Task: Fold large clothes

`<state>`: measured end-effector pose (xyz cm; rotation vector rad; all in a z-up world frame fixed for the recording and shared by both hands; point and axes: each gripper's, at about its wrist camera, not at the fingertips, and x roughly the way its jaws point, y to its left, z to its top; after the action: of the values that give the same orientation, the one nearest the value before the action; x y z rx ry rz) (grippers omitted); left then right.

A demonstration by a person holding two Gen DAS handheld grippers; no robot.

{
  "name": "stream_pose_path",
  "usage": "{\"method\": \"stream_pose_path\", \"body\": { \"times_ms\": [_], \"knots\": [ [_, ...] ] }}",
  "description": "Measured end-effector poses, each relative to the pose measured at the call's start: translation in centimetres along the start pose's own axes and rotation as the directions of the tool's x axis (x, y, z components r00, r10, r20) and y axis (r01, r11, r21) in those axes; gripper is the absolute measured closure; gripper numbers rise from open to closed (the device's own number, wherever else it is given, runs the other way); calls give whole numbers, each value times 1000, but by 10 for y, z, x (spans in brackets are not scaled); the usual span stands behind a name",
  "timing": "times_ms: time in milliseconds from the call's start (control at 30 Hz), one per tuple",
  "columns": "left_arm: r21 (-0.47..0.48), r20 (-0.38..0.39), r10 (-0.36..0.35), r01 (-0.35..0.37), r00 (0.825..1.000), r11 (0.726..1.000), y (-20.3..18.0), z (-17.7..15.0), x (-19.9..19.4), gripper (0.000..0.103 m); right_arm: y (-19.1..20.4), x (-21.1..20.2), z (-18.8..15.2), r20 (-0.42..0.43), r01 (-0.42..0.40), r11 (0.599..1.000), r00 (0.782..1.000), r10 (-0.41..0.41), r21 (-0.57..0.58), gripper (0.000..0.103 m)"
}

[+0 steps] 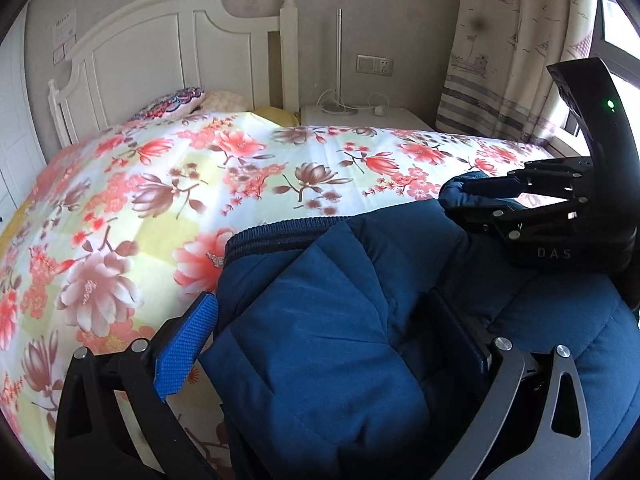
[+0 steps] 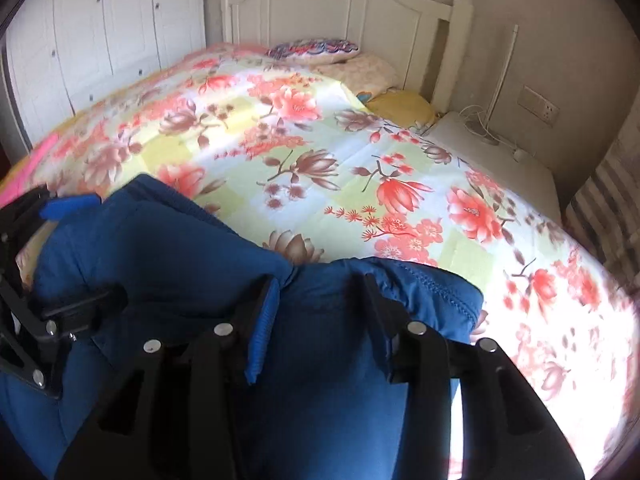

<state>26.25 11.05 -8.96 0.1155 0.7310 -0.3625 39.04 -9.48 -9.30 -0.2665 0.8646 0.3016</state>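
Left claw (image 1: 332,344) is sitting wide apart around a bunched fold of the blue padded jacket (image 1: 360,340), fabric filling the gap; its blue left pad (image 1: 186,350) is showing bare beside the cloth, the right finger buried against it, so a real grip can't be told. Right claw (image 2: 320,320) is also spread, fingers straddling a jacket edge (image 2: 420,284), cloth between them and touching the blue pad (image 2: 262,332); from the left wrist view that claw (image 1: 476,190) looks pinched on a raised corner of the jacket, so cannot tell if it is clamping.

Jacket is lying on the near edge of the bed, on a floral quilt (image 1: 192,184) in red, brown and yellow-green, ribbed hem (image 1: 280,232) facing the headboard.

Room: one white headboard (image 1: 168,40), one white wardrobe (image 2: 100,32), one white nightstand (image 1: 372,118) with a thin lamp pole (image 1: 339,56) and cables, one wall socket (image 1: 374,65), one printed curtain (image 1: 516,40) by a bright window. Pillows: one patterned (image 1: 176,102), one pale behind it, one yellow cushion (image 2: 400,106).

Count: two claws, one jacket, one quilt.
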Motion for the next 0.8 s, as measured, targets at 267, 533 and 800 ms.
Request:
{"method": "stream_pose_path", "body": {
  "times_ms": [267, 533, 800],
  "knots": [
    [-6, 12, 9, -9, 1000, 1000, 1, -2, -4, 4, 0, -40, 12, 78, -8, 1000, 997, 5, 28, 59],
    [-36, -8, -2, 2, 1000, 999, 6, -2, -1, 4, 9, -1, 0, -2, 27, 999, 1000, -27, -37, 57],
    [-28, -26, 11, -11, 1000, 1000, 9, 0, -8, 4, 7, -80, -32, 143, -21, 995, 990, 7, 95, 33]
  ]
}}
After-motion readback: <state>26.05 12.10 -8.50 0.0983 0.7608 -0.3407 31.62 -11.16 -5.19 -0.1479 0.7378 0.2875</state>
